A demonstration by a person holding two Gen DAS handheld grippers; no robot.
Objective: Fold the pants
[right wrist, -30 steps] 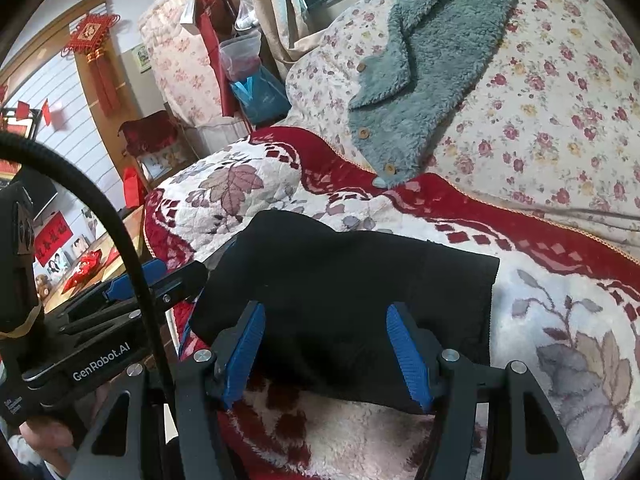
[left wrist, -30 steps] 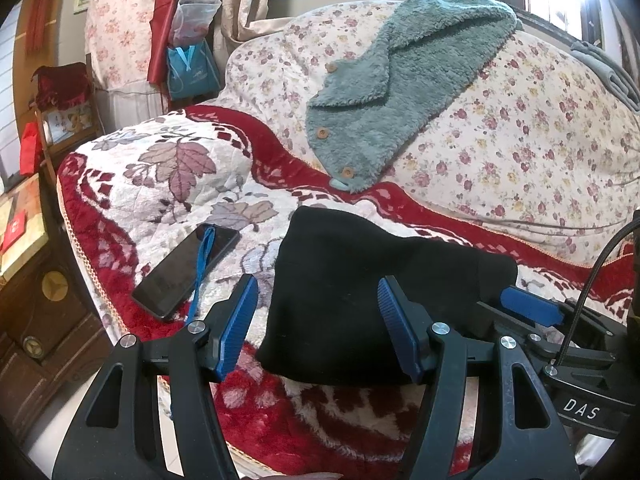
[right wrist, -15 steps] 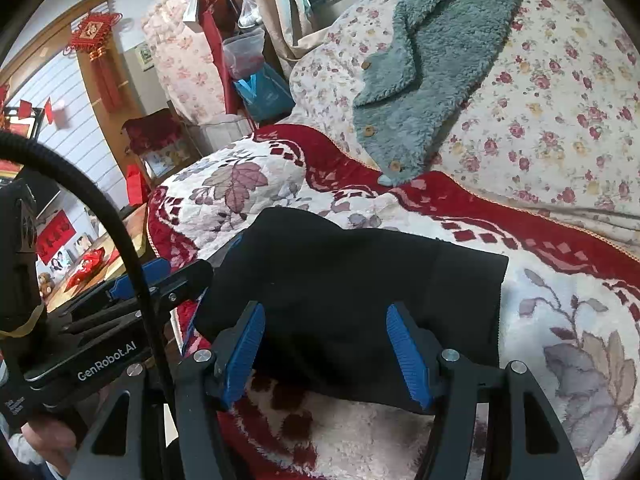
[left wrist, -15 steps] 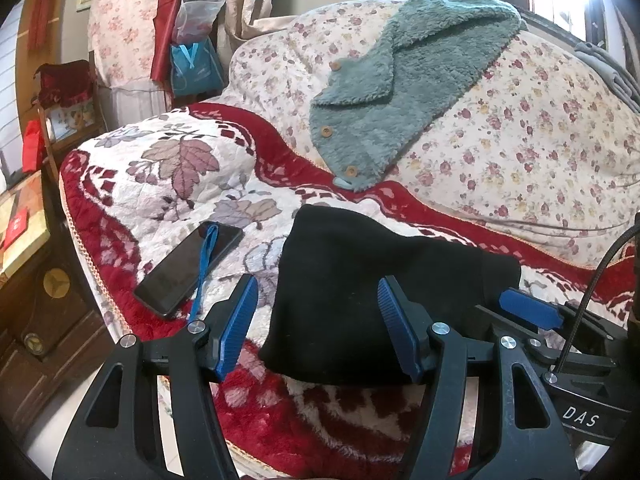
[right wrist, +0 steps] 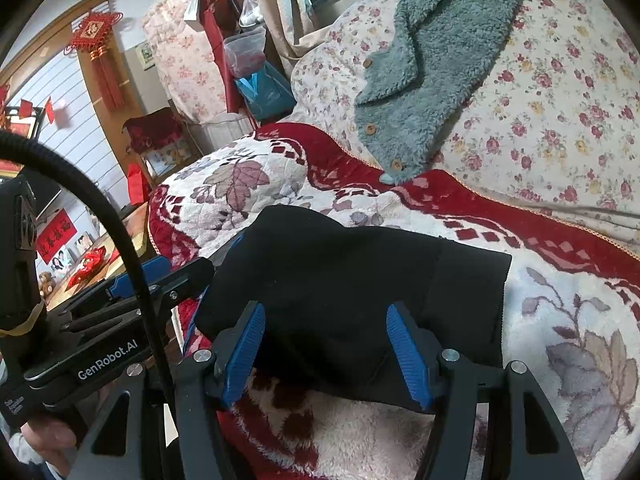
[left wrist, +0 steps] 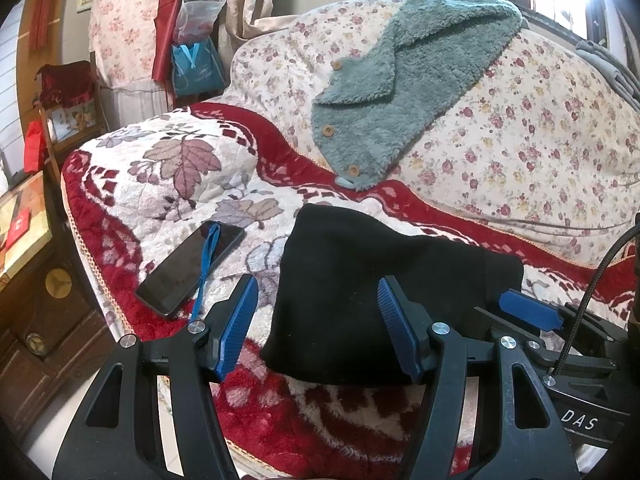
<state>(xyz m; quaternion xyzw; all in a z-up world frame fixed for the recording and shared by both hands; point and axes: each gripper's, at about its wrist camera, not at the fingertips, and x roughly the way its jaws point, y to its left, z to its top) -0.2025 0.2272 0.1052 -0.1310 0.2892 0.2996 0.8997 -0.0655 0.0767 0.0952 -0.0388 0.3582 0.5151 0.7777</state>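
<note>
While both claws hang over the sofa seat: neither has hold of anything.
Pants: black pants (left wrist: 384,288) lie folded into a compact rectangle on the red-and-white leaf blanket (left wrist: 168,184), near its front edge; same bundle in the right view (right wrist: 360,288).
Left gripper: left gripper (left wrist: 318,328) jaws spread wide, blue pads clear of the cloth, empty.
Right gripper: right gripper (right wrist: 326,354) jaws equally wide, hovering at the pants' near edge, nothing pinched.
Phone: dark phone (left wrist: 188,268) with blue strap lies flat on the blanket just left of the pants, apart from them.
Backrest: teal fleece jacket (left wrist: 400,96) draped over the floral sofa back (left wrist: 520,152), well behind the pants.
</note>
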